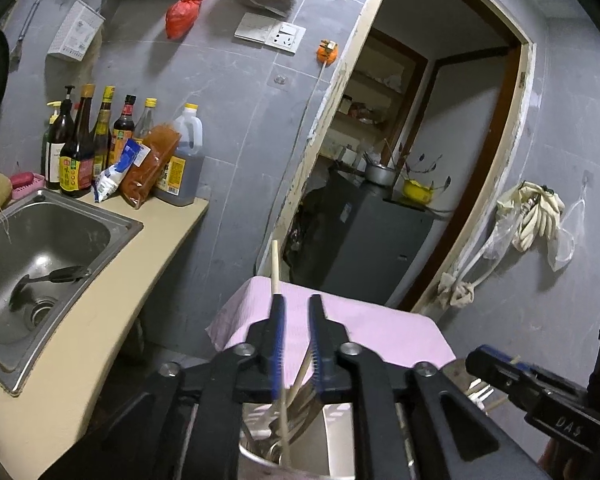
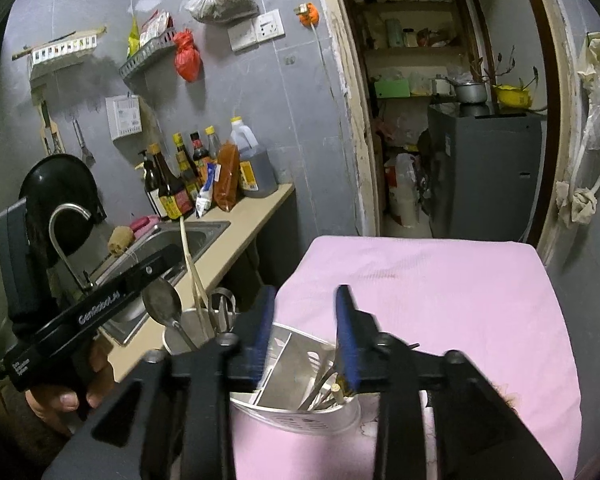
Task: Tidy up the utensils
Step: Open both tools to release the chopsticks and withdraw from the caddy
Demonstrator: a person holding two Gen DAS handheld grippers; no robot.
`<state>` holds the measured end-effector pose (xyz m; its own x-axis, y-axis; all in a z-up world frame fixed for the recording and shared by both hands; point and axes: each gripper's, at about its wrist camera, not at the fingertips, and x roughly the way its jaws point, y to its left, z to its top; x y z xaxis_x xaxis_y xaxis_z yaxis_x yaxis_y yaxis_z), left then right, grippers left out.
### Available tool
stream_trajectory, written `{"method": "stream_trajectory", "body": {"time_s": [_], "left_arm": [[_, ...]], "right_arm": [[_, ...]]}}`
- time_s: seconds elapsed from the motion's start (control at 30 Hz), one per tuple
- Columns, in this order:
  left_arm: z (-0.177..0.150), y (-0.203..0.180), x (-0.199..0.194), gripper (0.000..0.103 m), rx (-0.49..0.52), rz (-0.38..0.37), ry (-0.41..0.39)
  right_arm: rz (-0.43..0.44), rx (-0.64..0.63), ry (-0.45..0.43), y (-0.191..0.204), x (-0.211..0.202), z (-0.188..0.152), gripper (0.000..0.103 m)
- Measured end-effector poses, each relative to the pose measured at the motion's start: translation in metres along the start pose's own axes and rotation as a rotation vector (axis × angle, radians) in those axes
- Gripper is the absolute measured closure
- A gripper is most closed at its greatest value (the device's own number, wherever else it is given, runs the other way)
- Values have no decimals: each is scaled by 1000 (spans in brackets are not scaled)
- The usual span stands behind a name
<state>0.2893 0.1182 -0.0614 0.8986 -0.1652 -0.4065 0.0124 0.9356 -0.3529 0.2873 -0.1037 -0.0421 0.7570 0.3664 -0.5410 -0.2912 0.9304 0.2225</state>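
Observation:
My left gripper (image 1: 297,300) hovers over a steel cup (image 1: 260,458) that holds a spoon and chopsticks; a pale chopstick (image 1: 277,270) runs along its left finger, and the jaws stand a little apart. In the right wrist view the left gripper (image 2: 172,258) is beside that chopstick (image 2: 188,256) above the steel cup (image 2: 188,330), with a metal spoon (image 2: 162,304) in it. My right gripper (image 2: 306,300) is open and empty above a white divided utensil holder (image 2: 300,412) that holds chopsticks and metal utensils on the pink cloth (image 2: 440,300).
A steel sink (image 1: 40,240) with a black ladle in it sits in the beige counter (image 1: 100,312) at left. Sauce bottles (image 1: 100,148) stand against the grey wall. A doorway (image 1: 400,160) opens ahead, with a grey cabinet inside. The tap (image 2: 66,236) rises by the sink.

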Motion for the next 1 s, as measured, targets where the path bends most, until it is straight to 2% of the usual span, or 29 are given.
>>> {"method": "stream_trajectory", "body": {"time_s": [0.23,0.33,0.43,0.47,0.53,0.6,0.67,0.83,1.0], "left_arm": [[0,-4,-19,57,7,-10,2],[1,-6,-29,48,10,-9,-3],[3,-10,-38,37,29,-7,-1],[3,-11,-41,31,36,-5,-3],[4,-16,-49,23,57,3,-5],[4,-20,-55,12,80,10,0],[2,-24,-61,10,101,14,2],[-3,-37,-76,6,144,5,18],[-10,-48,-94,5,152,-1,28]], "right_arm": [[-40,1,-40,-1,-21,2,72],[-63,11,-59,-4,-35,2,62],[-88,25,-79,-8,-49,2,60],[-96,29,-82,-9,-52,2,59],[-116,39,-95,-12,-62,0,48],[-137,48,-108,-14,-71,0,44],[-160,57,-119,-16,-81,-3,42],[-209,59,-144,-20,-108,-7,23],[-241,49,-164,-24,-134,-15,12]]}}
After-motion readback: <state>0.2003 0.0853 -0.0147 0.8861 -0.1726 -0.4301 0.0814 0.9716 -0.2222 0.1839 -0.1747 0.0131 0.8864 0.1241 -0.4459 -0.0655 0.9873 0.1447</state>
